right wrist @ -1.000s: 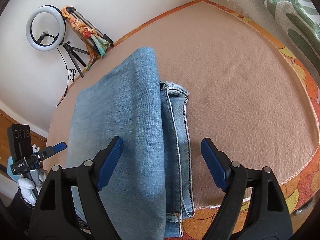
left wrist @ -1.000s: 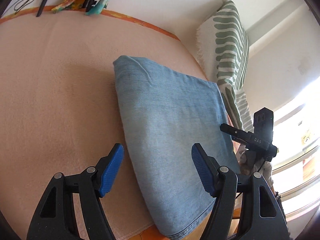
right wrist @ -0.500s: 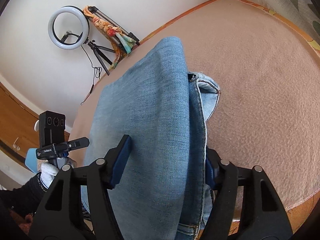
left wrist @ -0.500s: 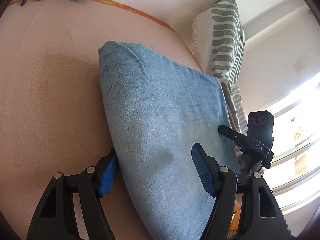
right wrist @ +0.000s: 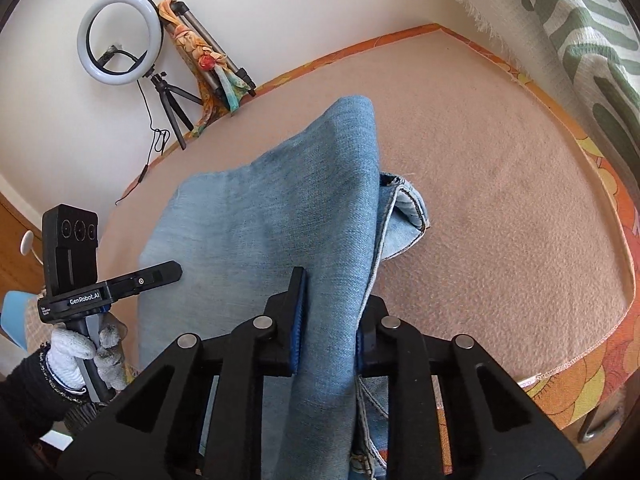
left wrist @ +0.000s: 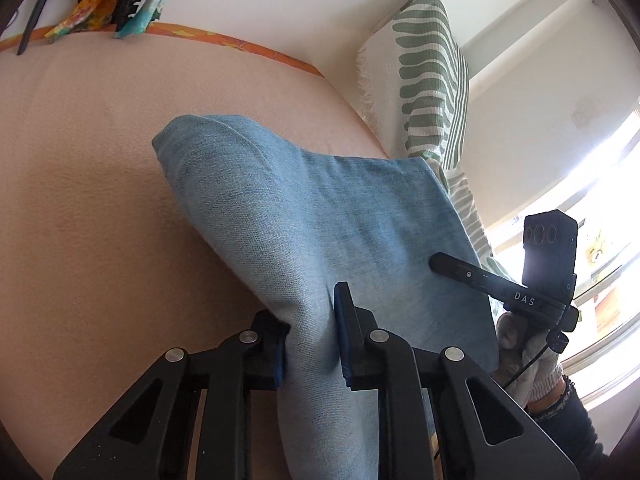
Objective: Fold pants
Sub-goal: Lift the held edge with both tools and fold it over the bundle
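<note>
Folded light-blue denim pants [left wrist: 320, 216] lie on a peach blanket [left wrist: 88, 200]. My left gripper [left wrist: 310, 340] pinches the near left edge of the pants, its jaws still closing, and the cloth bunches up between the blue pads. In the right wrist view the pants [right wrist: 280, 220] rise in a ridge, with my right gripper [right wrist: 330, 328] pinching the near right edge as its jaws close. A hem end [right wrist: 408, 216] sticks out on the right. Each view shows the other gripper held by a gloved hand [right wrist: 76, 352].
A green-and-white striped cushion [left wrist: 432, 72] leans at the far right of the bed. A ring light on a tripod [right wrist: 120, 40] and a scarf-wrapped tripod [right wrist: 204, 60] stand by the wall. An orange patterned bed edge [right wrist: 592, 372] runs along the right.
Both grippers went from wide open over the pants to pinched on their near edges. The cloth has lifted and bunched into ridges.
</note>
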### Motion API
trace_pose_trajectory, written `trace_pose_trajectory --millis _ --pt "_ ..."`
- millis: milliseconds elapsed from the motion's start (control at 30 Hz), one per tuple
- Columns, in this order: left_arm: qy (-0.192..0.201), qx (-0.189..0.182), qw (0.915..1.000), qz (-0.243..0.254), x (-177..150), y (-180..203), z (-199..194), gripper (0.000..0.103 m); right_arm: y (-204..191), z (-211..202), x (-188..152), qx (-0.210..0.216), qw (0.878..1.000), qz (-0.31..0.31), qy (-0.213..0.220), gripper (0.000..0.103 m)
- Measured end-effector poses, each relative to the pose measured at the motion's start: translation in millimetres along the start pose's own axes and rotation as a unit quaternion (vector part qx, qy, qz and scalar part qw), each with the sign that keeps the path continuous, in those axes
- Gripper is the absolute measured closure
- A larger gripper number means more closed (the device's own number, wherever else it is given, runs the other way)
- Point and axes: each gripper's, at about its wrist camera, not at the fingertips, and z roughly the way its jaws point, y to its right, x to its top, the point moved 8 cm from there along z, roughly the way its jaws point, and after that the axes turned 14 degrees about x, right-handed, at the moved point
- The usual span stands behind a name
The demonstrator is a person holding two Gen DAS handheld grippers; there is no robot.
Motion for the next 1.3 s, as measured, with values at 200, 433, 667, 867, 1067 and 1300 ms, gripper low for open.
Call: trace_pose_trajectory --millis 200,433,667,867,1067,1300 --pt "0.013 -0.006 0.9997 0.020 14.1 9.9 -12.1 0.086 -37.3 -12.8 21.5 -0.016 0.999 -0.043 0.006 0.085" --pt "0.041 -0.001 0.9983 0.040 58.8 16.2 -19.3 0.086 -61.2 -11.2 71.9 -0.028 0.996 -0.079 0.017 0.086" --pt "0.069 0.000 0.9965 0.046 132.8 8.7 -9.9 0.086 -57.0 5.2 150.2 -0.044 0.994 -0.095 0.032 0.086" --pt "0.085 0.015 0.9950 0.050 190.7 -4.6 14.3 0.086 -35.7 39.6 214.9 -0.053 0.993 -0.099 0.043 0.086" --pt "0.092 0.029 0.9944 0.045 229.9 -23.2 43.9 0.086 -14.8 79.1 264.5 -0.057 0.992 -0.103 0.047 0.086" --pt "0.088 0.055 0.9935 0.046 250.7 -40.2 82.8 0.086 17.1 122.7 291.5 -0.076 0.991 -0.103 0.037 0.087"
